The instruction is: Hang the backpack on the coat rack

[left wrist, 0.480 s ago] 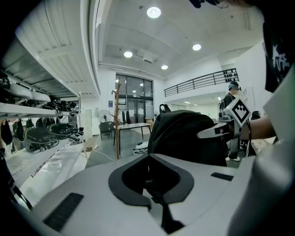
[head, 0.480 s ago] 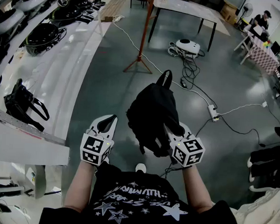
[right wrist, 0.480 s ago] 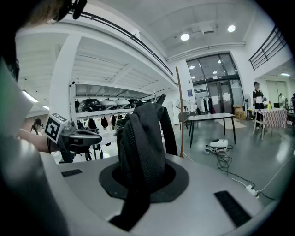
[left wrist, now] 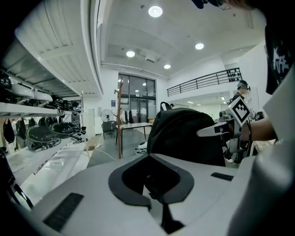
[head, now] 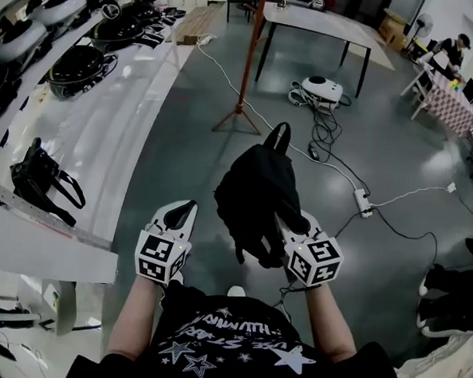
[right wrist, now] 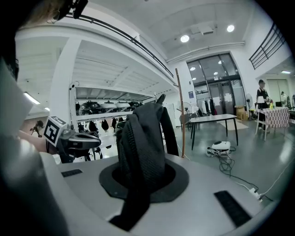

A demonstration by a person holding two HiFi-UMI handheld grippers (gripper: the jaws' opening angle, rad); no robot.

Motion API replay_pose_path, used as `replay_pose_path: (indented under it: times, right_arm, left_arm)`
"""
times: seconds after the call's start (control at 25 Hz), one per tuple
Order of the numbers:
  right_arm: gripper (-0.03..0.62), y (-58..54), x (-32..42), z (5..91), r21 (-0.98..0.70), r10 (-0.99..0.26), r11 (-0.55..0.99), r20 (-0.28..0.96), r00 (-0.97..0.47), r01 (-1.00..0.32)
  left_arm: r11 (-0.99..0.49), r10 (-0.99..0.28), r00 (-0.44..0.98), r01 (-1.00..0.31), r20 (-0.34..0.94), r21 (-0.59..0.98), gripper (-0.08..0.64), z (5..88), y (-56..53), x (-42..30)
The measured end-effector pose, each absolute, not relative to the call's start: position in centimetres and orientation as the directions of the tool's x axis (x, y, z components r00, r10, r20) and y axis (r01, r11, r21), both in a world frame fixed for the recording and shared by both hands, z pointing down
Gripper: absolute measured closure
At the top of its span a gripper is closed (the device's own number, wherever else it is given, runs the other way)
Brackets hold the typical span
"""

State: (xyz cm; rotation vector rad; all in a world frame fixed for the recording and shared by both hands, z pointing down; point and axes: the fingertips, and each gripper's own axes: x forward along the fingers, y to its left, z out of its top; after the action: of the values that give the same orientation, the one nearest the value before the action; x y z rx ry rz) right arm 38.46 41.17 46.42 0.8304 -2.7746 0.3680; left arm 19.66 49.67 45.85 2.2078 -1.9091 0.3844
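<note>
Hardly anything has moved since half a second ago: both grippers hold about the same spots, and only the glossy grey floor (head: 199,150) has slid a little down my head view, so the coat rack (head: 250,41) now shows its tripod foot lower in frame. From my seat, the backpack (head: 259,189) hangs in the air on the near side of the rack, well apart from it, loop handle uppermost. My right gripper (head: 288,226) is clamped on a mesh strap of the bag, which fills the gap between its jaws. My left gripper (head: 181,213) sits left of the bag, jaws together with nothing in them. Left of the rack runs a long white bench (head: 96,128) carrying dark headgear; behind the rack stands a table (head: 319,21), with a white device (head: 323,87) on the floor to the rack's right and a power strip (head: 363,201) nearer me. The rack's top is cut off in the head view, and the bag hides the right gripper's tips there.
</note>
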Motion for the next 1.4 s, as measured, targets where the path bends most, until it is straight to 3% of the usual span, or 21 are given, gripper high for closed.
replay_pose_path:
  times: [0.36,0.68,1.08,1.4]
  right_arm:
    - [0.54,38.8,37.4,46.0,-0.145,-0.451,0.856,0.257,-0.855,-0.496]
    - [0.54,34.6,34.8,48.2,-0.206,-0.45,0.834,0.284,-0.847,-0.512]
    - [0.541,24.6,24.2,48.3,-0.198,-0.486,0.803,0.328,-0.81,-0.562]
    - [0.54,15.8,15.4,45.6,-0.164,-0.547,0.781,0.288,-0.786,-0.603]
  left_arm:
    - [-0.098,-0.935,0.088,-0.995,0.343,-0.01,0.54,46.4,48.4,20.2]
    - [-0.124,-0.923,0.122,-0.992,0.366,0.017,0.54,48.5,43.8,17.9]
    - [-0.185,-0.914,0.194,-0.981,0.357,0.059,0.54,49.1,31.2,6.5]
    - [-0.2,-0.922,0.212,-0.977,0.324,0.07,0.54,47.9,23.2,-3.6]
